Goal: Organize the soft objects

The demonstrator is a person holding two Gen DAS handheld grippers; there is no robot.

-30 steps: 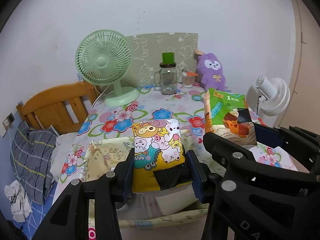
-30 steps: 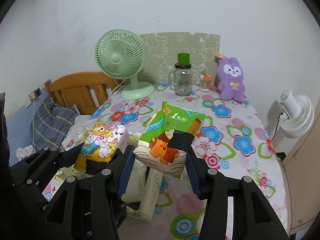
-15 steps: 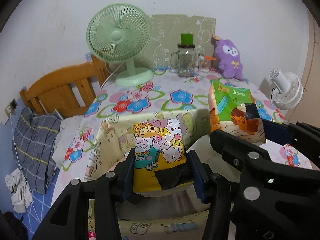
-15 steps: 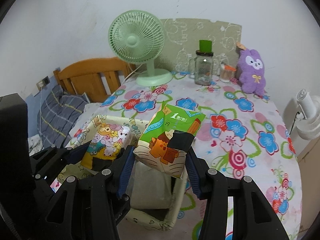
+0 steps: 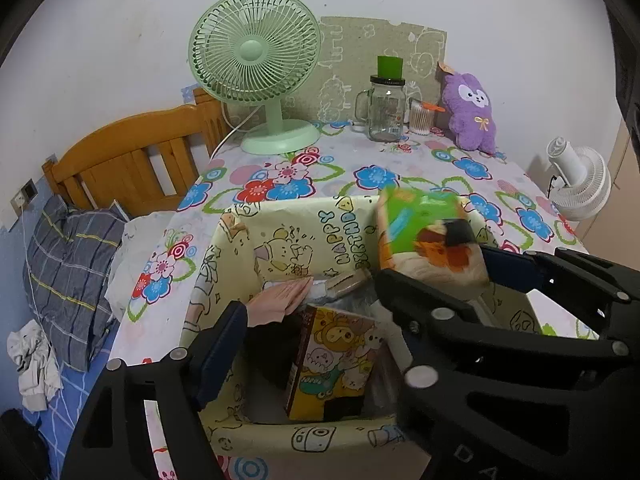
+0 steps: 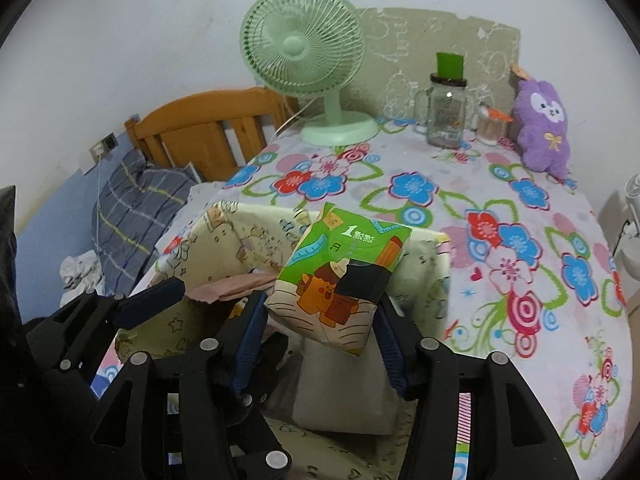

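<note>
Yellow cartoon-printed tissue pack (image 5: 334, 364) stands on end inside the cream fabric storage box (image 5: 280, 236), directly below and ahead of the left hand-held gripper (image 5: 312, 344). Its long axis runs up and down, leaning a little toward the right. That gripper's jaws have just been opening: they stand wide, the left blue pad clear of the pack, so the pack is released and rests in the box on its own.

The green tissue pack (image 6: 340, 280) is the one not yet down. It sits between the blue pads of the right hand-held gripper (image 6: 320, 332), tilted, its long axis pointing forward and up along the fingers, and it hangs above the box's right half. These jaws have also just been opening; the pads look close against the pack's sides, though whether they grip firmly or are letting go I cannot tell for sure.

In my judgement the coming move turns on the drop line: the green pack lies over open space in the box, right of the yellow pack, with a pink cloth (image 6: 232, 286) at the box's left side. The right hand is the nearer one for that.
</note>
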